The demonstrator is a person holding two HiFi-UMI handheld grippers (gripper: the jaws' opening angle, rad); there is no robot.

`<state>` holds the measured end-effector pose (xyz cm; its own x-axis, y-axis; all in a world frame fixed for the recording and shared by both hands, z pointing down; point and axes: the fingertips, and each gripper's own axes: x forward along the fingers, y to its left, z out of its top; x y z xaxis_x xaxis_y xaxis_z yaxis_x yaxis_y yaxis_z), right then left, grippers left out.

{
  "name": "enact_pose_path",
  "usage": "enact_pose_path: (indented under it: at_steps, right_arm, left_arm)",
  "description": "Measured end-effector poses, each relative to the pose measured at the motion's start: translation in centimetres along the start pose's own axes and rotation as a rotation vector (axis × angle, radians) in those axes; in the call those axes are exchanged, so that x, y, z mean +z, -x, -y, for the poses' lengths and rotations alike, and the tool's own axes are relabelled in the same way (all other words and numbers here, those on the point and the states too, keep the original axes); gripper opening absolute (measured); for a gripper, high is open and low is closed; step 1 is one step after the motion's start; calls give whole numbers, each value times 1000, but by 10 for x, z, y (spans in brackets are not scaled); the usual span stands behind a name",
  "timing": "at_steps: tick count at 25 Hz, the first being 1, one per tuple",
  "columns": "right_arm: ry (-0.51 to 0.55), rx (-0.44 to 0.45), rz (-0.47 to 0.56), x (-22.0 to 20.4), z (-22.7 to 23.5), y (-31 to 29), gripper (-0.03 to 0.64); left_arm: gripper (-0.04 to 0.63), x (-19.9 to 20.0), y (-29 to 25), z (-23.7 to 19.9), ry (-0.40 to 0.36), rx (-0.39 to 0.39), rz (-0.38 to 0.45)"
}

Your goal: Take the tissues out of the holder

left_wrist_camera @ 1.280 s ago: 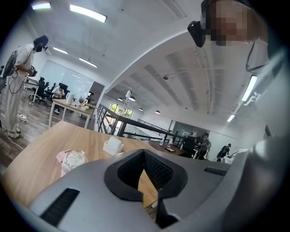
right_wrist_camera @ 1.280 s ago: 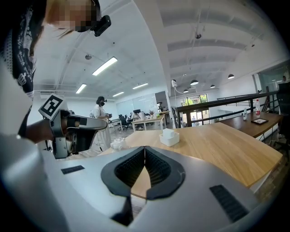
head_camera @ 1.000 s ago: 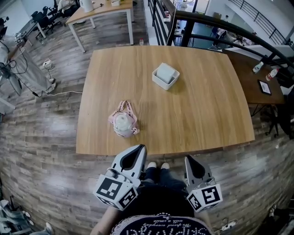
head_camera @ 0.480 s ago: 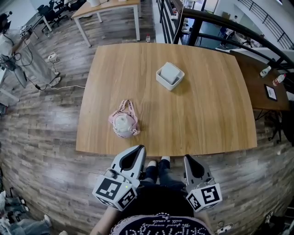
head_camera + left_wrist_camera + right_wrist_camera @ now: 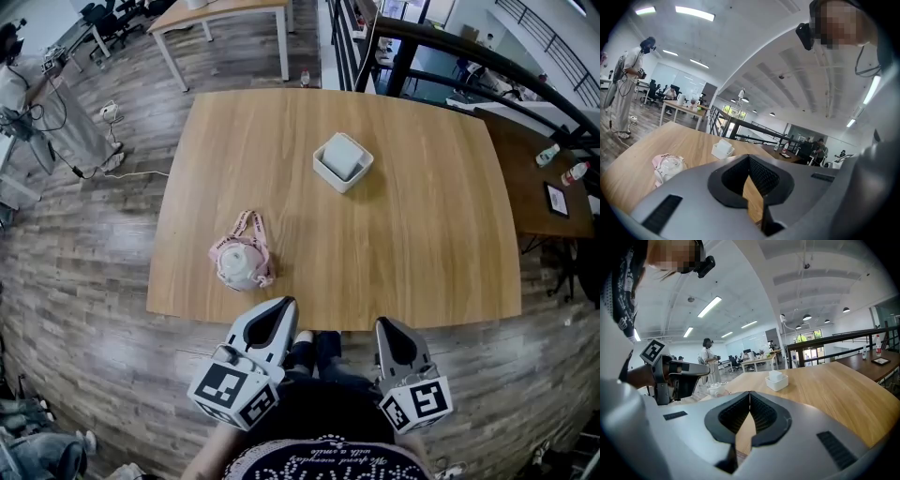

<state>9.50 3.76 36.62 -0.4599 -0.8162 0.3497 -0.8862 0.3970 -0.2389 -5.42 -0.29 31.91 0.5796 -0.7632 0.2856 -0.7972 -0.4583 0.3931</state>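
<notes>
Little has changed over the last second. The whole scene has slid a little in the head view, and the near edge of the table (image 5: 422,234) now lies right at the tips of both tools, so the person seems to have closed in on the table rather than begun any work.

At the near left of the table lies a pink pouch-like object (image 5: 241,255) with straps. It has drifted slightly left in the head view but looks untouched.

Just right of it and nearer, the left hand-held gripper (image 5: 281,305) hovers at the table's near edge. Its own view shows the jaws drawn together at the tips with nothing between them.

Further right and toward the far side stands the white holder (image 5: 325,171), upright on the table. The tissues (image 5: 343,155) sit in it as a pale stack and are not disturbed. The holder is well apart from both tools.

The right hand-held gripper (image 5: 385,324), nearest the right, is likewise pinched closed and empty, pointing across the table toward the holder.

For the task this reads as the approach only. The tissues are all in place, and a gripper would have to open and reach across to the far middle of the table before anything can be pulled out.
</notes>
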Motion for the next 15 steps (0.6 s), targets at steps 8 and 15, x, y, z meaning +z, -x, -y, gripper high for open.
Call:
enact_pose_path:
  at_steps: [8, 15]
  right_arm:
    - [-7, 4, -6, 5, 26, -6, 12]
    - [0, 30, -4, 13, 45, -15, 12]
  left_arm:
    - [5, 1, -24, 5, 3, 15, -9]
    - [5, 5, -41, 9, 2, 40, -2]
